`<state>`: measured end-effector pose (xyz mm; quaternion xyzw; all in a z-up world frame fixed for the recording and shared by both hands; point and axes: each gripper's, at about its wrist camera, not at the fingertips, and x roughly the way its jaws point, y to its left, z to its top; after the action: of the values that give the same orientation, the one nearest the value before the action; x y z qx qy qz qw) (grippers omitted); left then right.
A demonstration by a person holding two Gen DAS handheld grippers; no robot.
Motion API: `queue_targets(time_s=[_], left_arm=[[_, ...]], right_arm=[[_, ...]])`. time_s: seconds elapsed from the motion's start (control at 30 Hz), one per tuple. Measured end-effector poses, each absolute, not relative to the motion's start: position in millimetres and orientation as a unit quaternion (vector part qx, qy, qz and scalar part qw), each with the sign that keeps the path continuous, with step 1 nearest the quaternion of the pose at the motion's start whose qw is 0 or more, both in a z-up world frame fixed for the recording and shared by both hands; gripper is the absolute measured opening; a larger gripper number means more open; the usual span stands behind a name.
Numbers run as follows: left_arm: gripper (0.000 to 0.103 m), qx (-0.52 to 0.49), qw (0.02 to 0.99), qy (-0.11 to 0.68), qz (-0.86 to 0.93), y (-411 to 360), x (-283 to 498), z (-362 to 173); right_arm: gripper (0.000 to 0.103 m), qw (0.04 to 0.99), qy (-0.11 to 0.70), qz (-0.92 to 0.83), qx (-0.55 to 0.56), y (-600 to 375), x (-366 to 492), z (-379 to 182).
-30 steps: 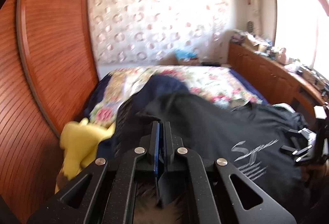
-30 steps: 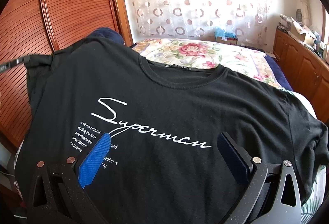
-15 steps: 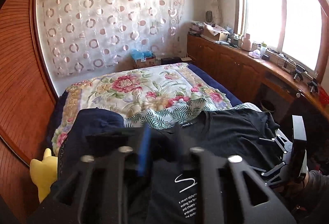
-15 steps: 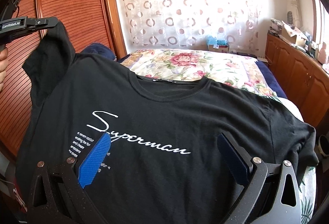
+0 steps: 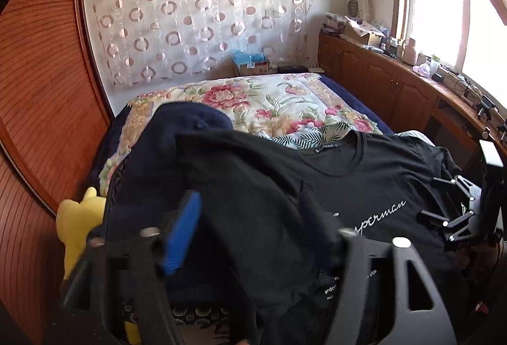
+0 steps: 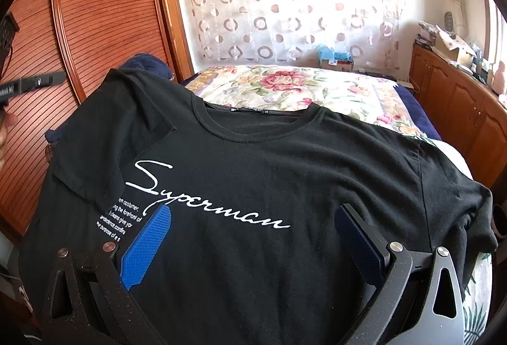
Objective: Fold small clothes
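Note:
A black T-shirt (image 6: 269, 174) with white "Superman" script lies face up on the bed. Its left sleeve (image 6: 104, 136) is folded inward over the chest, beside the script. It also shows in the left wrist view (image 5: 364, 186), with the folded sleeve (image 5: 253, 196) lying between my jaws. My left gripper (image 5: 253, 237) is open, its jaws standing wide apart over that sleeve. My right gripper (image 6: 253, 237) is open and empty above the shirt's lower front. The right gripper also shows at the right edge of the left wrist view (image 5: 456, 212).
A floral quilt (image 5: 253, 104) covers the bed behind the shirt. A dark navy garment (image 5: 177, 129) and a yellow plush toy (image 5: 79, 218) lie at the left. A wooden wardrobe (image 6: 104, 15) stands left, wooden cabinets (image 5: 380, 82) with clutter right.
My left gripper carried the sleeve up and inward over the chest, then opened and let it go. The sleeve now lies folded on the shirt. The right gripper stayed open over the hem.

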<state>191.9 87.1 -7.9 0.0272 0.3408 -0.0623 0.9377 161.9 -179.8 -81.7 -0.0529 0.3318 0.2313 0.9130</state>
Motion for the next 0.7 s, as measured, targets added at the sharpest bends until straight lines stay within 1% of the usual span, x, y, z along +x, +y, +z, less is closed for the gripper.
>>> queue_targets(time_s=[0.03,0.07,0.3,0.47,0.57,0.7], left_arm=[[0.081,0.024,0.939,0.338,-0.067,84,191,-11],[0.081,0.021,0.938,0.338,-0.076,81,189,-15],[0.081,0.005,0.928,0.351,-0.124,46,195,-44],[0.081,0.022,0.915,0.365,-0.172,2,214,-67],[0.081,0.030,0.904,0.378,-0.199,-21,228,-81],[0.081,0.052,0.892,0.392,-0.221,-43,237,-99]], right_arm=[[0.103,0.913,0.332,0.231,-0.052,-183,166,-79],[0.103,0.914,0.332,0.229,-0.052,-183,166,-79],[0.102,0.923,0.323,0.201,-0.063,-209,163,-69],[0.100,0.934,0.319,0.146,-0.065,-248,163,-65],[0.097,0.938,0.326,0.102,-0.059,-279,165,-67],[0.083,0.937,0.341,0.053,-0.046,-318,165,-71]])
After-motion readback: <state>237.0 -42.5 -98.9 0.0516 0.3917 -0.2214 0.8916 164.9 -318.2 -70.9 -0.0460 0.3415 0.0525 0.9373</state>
